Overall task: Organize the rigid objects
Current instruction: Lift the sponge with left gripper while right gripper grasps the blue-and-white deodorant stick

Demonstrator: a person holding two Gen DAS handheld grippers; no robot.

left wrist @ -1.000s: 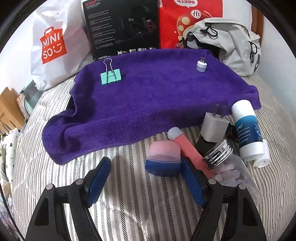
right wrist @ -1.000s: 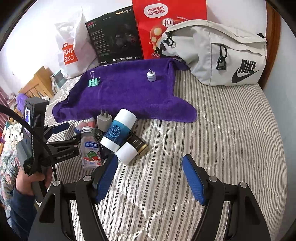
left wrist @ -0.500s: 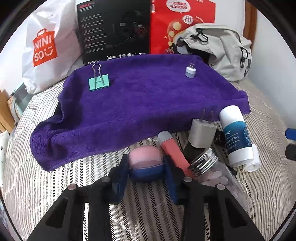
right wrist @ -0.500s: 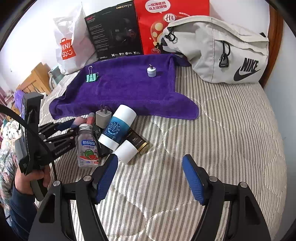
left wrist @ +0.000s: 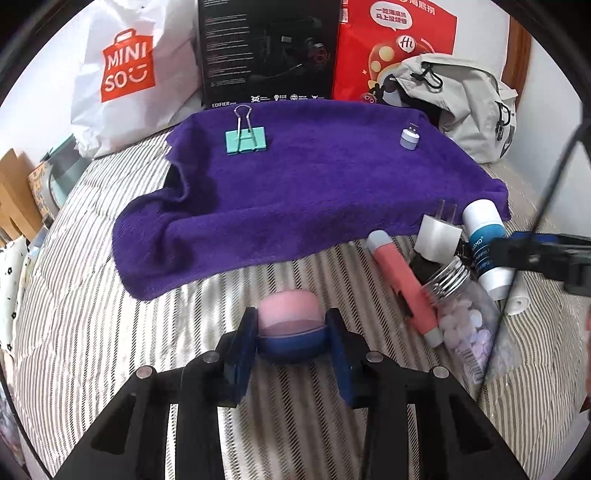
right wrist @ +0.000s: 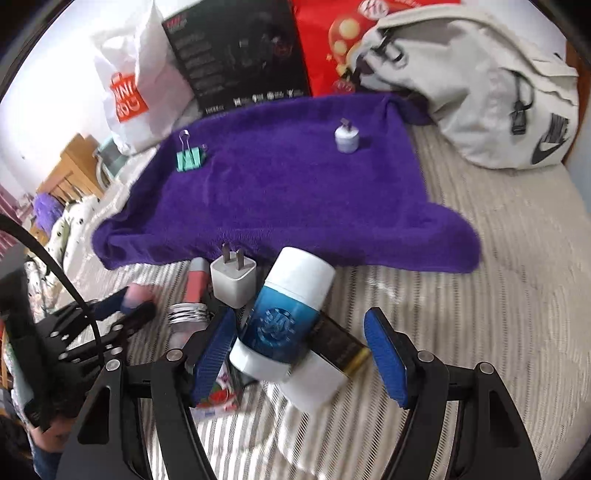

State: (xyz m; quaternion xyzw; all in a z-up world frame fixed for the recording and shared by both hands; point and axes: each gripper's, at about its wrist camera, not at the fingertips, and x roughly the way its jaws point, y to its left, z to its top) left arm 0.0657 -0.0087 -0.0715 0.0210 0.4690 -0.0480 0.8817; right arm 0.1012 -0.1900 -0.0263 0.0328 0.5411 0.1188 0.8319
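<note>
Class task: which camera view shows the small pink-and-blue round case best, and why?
The left wrist view: the pink-and-blue case sits sharp and central, clamped in the left gripper. The right wrist view shows only a small blurred glimpse of it at the left edge.

A bed covered in a grey-and-white striped quilted bedspread [left wrist: 92,295] fills the near and middle ground, lit by soft, even daylight. Along its far edge a plain white wall [left wrist: 476,26] rises behind, with a strip of brown wooden headboard [left wrist: 515,55] at the far right. To the far left, beyond the edge of the bed, stands light-coloured wooden furniture [right wrist: 72,170] with a pale floral-print fabric [left wrist: 9,266] nearer beside it.
</note>
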